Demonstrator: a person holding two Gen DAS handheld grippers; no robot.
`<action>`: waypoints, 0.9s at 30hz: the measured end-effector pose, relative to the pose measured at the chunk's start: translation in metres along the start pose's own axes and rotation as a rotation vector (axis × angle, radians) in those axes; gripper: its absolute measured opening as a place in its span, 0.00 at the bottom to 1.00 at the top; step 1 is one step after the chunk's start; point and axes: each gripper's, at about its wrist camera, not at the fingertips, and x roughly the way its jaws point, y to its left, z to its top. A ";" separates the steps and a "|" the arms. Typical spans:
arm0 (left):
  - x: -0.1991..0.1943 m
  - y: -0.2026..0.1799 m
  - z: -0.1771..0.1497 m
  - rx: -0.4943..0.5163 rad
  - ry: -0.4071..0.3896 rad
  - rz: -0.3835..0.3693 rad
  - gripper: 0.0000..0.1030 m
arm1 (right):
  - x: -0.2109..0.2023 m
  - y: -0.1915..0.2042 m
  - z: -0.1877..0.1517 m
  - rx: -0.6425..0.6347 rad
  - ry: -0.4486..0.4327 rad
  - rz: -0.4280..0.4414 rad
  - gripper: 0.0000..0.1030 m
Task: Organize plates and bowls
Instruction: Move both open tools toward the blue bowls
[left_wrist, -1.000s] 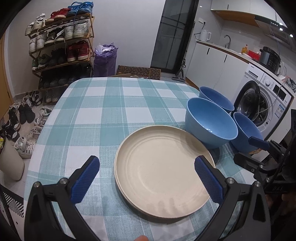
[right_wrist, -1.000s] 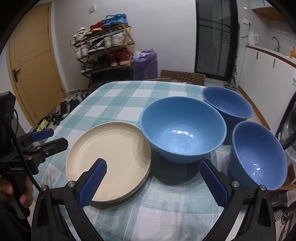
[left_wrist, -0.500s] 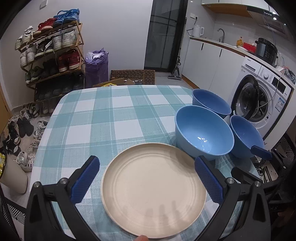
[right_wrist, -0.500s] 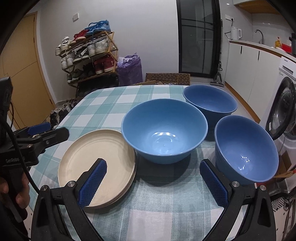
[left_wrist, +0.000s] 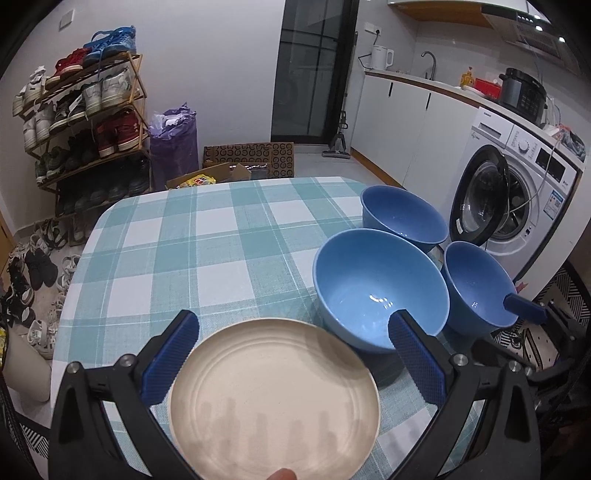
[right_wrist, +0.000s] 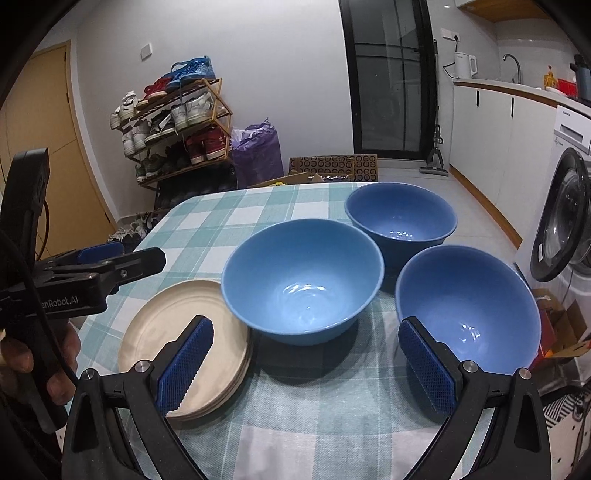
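A stack of cream plates (left_wrist: 273, 398) (right_wrist: 184, 343) lies near the front edge of the checked tablecloth (left_wrist: 207, 251). Three blue bowls stand to its right: a wide one (left_wrist: 380, 291) (right_wrist: 303, 280) touching the plates, one behind it (left_wrist: 402, 218) (right_wrist: 400, 218), and one at the table's right edge (left_wrist: 476, 284) (right_wrist: 465, 310). My left gripper (left_wrist: 291, 360) (right_wrist: 110, 258) hangs open above the plates, holding nothing. My right gripper (right_wrist: 306, 369) (left_wrist: 524, 310) is open in front of the bowls, also holding nothing.
A washing machine (left_wrist: 517, 206) and white cabinets (left_wrist: 406, 122) stand right of the table. A shoe rack (left_wrist: 85, 122), a purple bag (left_wrist: 173, 144) and cardboard boxes (left_wrist: 247, 158) sit beyond the far edge. A hand (right_wrist: 33, 365) holds the left gripper.
Both grippers have drawn back towards the near table edge and tilted up, so plates and bowls sit lower in view. The dishes have not moved.
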 end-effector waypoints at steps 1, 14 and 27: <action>0.001 -0.001 0.001 0.000 -0.001 0.002 1.00 | 0.000 -0.005 0.002 0.010 0.000 -0.008 0.99; 0.015 -0.015 0.027 0.021 0.002 -0.001 1.00 | -0.007 -0.048 0.035 0.043 -0.024 -0.026 0.99; 0.044 -0.027 0.054 0.049 0.030 0.001 1.00 | 0.001 -0.091 0.066 0.033 -0.015 -0.049 0.99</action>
